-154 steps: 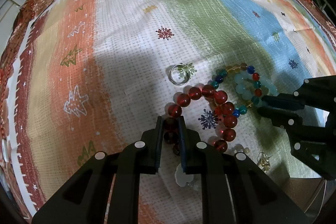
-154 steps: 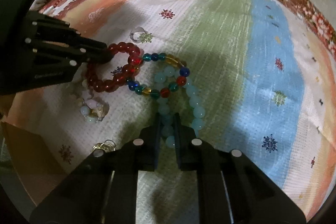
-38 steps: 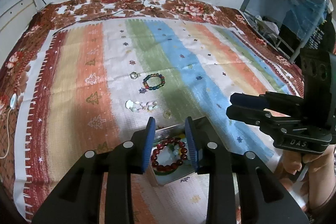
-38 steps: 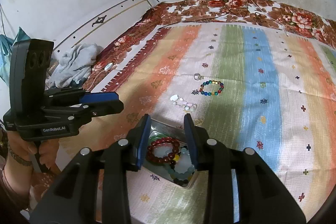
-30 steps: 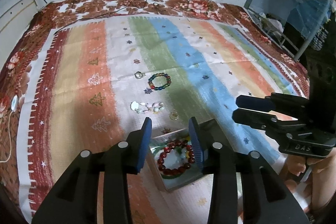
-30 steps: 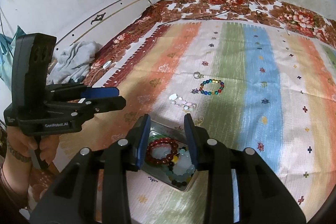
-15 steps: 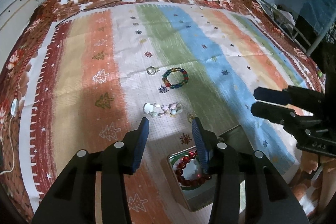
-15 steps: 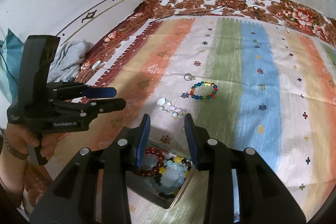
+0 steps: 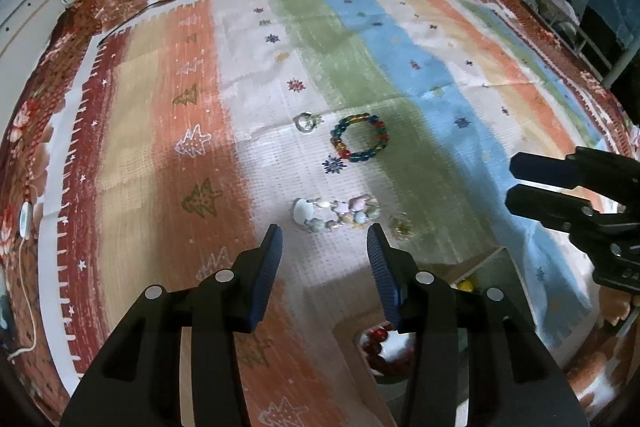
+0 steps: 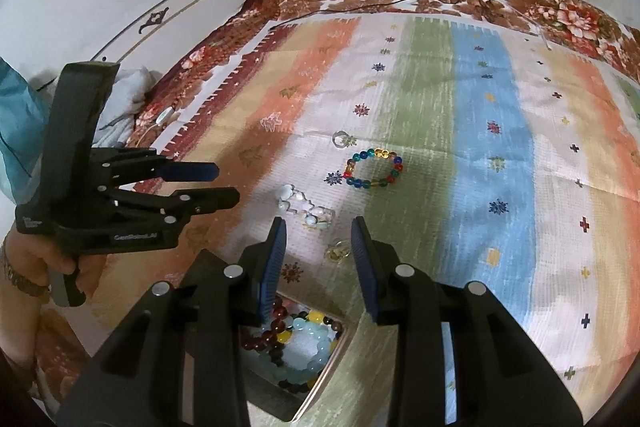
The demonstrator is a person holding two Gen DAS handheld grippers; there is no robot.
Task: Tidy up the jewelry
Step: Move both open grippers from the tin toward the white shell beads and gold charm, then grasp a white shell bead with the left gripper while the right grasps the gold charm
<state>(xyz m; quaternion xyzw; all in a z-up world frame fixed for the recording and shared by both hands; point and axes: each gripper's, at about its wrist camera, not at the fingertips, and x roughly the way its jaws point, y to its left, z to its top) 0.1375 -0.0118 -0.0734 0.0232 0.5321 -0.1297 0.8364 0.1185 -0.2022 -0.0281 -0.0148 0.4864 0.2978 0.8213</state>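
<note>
Both grippers have dropped nearer the cloth (image 9: 400, 75); left gripper (image 9: 324, 241) and right gripper (image 10: 318, 233) gape empty; multicoloured bracelet (image 9: 359, 143) lies far, ring (image 9: 305, 123) left.

On the striped cloth (image 9: 400, 75) lie one multicoloured bead bracelet (image 9: 359, 143), one pale shell bracelet (image 9: 336, 213), one silver ring (image 9: 305, 123), one small gold piece (image 9: 401, 225); one box (image 10: 336, 351) holds several bracelets.

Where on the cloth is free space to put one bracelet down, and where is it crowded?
Free: the blue stripe right of the multicolored bracelet, and the orange stripe on the left. Crowded: around the ring, pale bracelet and box.
</note>
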